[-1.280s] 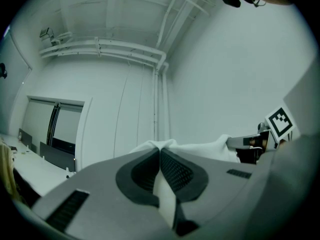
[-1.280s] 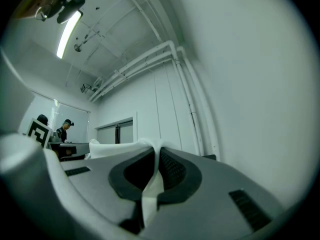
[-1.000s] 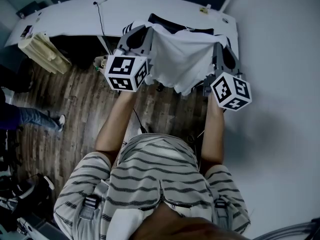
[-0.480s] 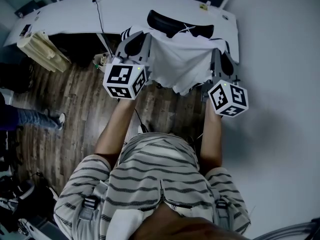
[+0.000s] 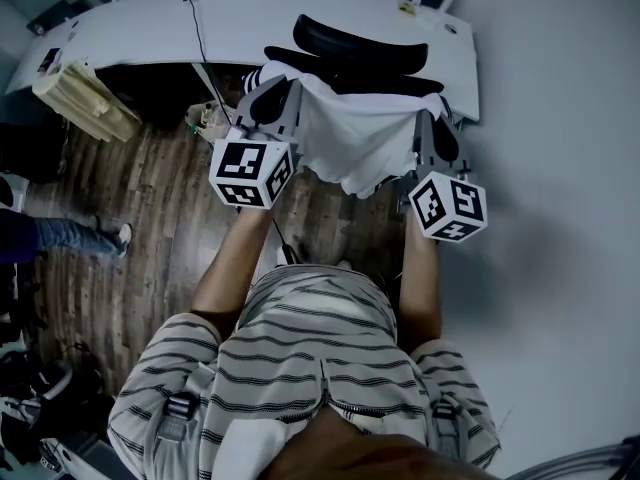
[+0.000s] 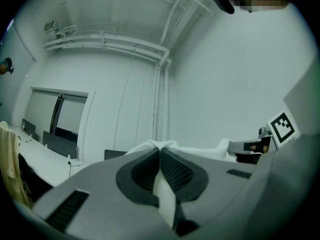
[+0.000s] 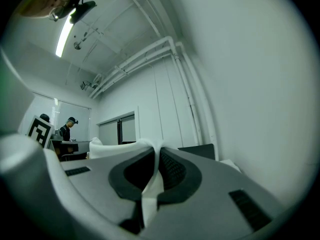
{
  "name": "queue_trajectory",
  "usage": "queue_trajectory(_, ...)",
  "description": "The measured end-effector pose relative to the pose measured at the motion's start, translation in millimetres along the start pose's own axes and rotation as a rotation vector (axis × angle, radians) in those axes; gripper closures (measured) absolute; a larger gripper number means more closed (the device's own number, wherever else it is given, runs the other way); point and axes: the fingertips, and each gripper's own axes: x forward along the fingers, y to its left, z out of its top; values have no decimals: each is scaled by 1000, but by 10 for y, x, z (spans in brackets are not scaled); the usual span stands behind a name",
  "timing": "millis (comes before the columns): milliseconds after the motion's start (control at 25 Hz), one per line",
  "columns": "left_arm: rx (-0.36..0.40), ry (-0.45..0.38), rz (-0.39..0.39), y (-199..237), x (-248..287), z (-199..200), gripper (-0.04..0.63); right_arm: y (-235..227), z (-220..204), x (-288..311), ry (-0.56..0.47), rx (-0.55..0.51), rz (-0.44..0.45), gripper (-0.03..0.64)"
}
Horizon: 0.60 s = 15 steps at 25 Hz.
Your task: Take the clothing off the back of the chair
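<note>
1. Head view, far left: a long white desk [image 5: 150, 28] runs behind the black office chair with the curved backrest [image 5: 360, 46]. Dark plank flooring [image 5: 150, 218] lies on my side of that chair.
2. The left gripper [image 5: 280, 86] sits by the chair's left side and points level toward the desk. In the left gripper view its jaws are clenched on a fold of the white cloth garment [image 6: 165, 196], which is pinched between the ribbed pads [image 6: 177, 171].
3. In the head view the garment [image 5: 365, 133] hangs as a loose sheet in front of the chair, on my side of it. Its top edge is stretched from one gripper to the other, and its hem droops toward the floor. The backrest shows bare above that edge.
4. The right gripper [image 5: 436, 120] is by the chair's right side, level like its partner. The right gripper view shows its jaws grasping the garment's other top corner, with white fabric [image 7: 150, 194] squeezed between the pads and spilling out below them.
5. My read on progress: both grips are made, and the clothing looks lifted off the backrest.
6. I cannot tell whether the far side of the cloth touches the lower back or the seat.
7. What I judge is left is to draw the garment further from the chair until it hangs fully clear, keeping both pinches firm so neither corner slips.
</note>
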Motion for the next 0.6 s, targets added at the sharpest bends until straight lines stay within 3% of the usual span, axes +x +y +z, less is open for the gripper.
queue_trajectory(600,-9,44,7,-53,-215,-278,567,108,-310,-149,52,-5,0,591)
